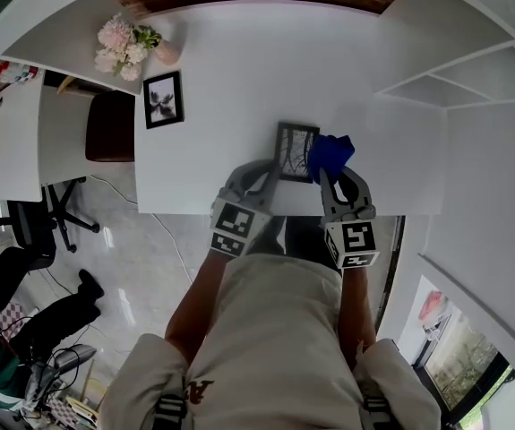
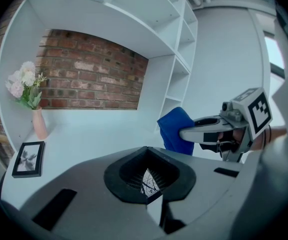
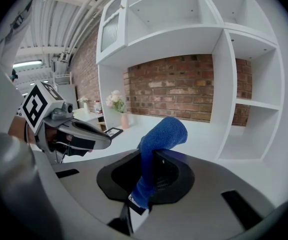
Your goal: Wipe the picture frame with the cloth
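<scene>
Picture frame [image 1: 295, 152] was clamped in the left gripper [image 1: 271, 172], long axis pointing away; the blue cloth [image 1: 330, 153] (pinched by the right gripper [image 1: 328, 174]) hung just beside its right edge.

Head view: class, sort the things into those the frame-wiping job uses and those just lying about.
In use: picture frame in left gripper; blue cloth in right gripper.
Lying about: second picture frame, vase of flowers.

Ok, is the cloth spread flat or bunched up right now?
Bunched: the blue cloth stands as a rolled wad, pinched by the right gripper.
</scene>
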The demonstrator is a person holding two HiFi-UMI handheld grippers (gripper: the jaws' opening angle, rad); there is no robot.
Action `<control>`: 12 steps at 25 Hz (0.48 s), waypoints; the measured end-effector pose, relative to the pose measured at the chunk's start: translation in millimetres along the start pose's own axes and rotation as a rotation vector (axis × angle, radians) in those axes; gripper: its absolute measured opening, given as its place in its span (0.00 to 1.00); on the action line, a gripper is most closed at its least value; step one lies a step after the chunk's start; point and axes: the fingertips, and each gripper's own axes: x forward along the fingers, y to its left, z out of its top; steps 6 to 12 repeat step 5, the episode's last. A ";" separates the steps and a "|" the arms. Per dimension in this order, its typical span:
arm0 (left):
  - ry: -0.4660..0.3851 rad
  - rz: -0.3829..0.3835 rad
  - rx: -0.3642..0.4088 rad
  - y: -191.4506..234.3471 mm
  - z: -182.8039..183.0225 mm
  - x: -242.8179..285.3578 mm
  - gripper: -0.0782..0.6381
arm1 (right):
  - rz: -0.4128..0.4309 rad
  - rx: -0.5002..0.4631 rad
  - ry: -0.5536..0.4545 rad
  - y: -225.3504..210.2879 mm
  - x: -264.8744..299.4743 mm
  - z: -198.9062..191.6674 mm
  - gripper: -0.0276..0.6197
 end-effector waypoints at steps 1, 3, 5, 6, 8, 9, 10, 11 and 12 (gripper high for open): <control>-0.002 -0.001 0.001 -0.1 0.3 -0.8 0.11 | -0.001 -0.002 0.000 0.6 -0.4 0.6 0.09; -0.004 -0.002 0.003 -0.1 1.0 -2.9 0.11 | -0.002 -0.005 0.000 1.9 -1.1 1.6 0.09; -0.007 -0.002 0.004 0.3 1.7 -5.1 0.11 | -0.003 -0.007 0.001 3.3 -1.7 2.4 0.09; -0.007 -0.002 0.004 0.3 1.7 -5.1 0.11 | -0.003 -0.007 0.001 3.3 -1.7 2.4 0.09; -0.007 -0.002 0.004 0.3 1.7 -5.1 0.11 | -0.003 -0.007 0.001 3.3 -1.7 2.4 0.09; -0.007 -0.002 0.004 0.3 1.7 -5.1 0.11 | -0.003 -0.007 0.001 3.3 -1.7 2.4 0.09; -0.007 -0.002 0.004 0.3 1.7 -5.1 0.11 | -0.003 -0.007 0.001 3.3 -1.7 2.4 0.09; -0.007 -0.002 0.004 0.3 1.7 -5.1 0.11 | -0.003 -0.007 0.001 3.3 -1.7 2.4 0.09; -0.007 -0.002 0.004 0.3 1.7 -5.1 0.11 | -0.003 -0.007 0.001 3.3 -1.7 2.4 0.09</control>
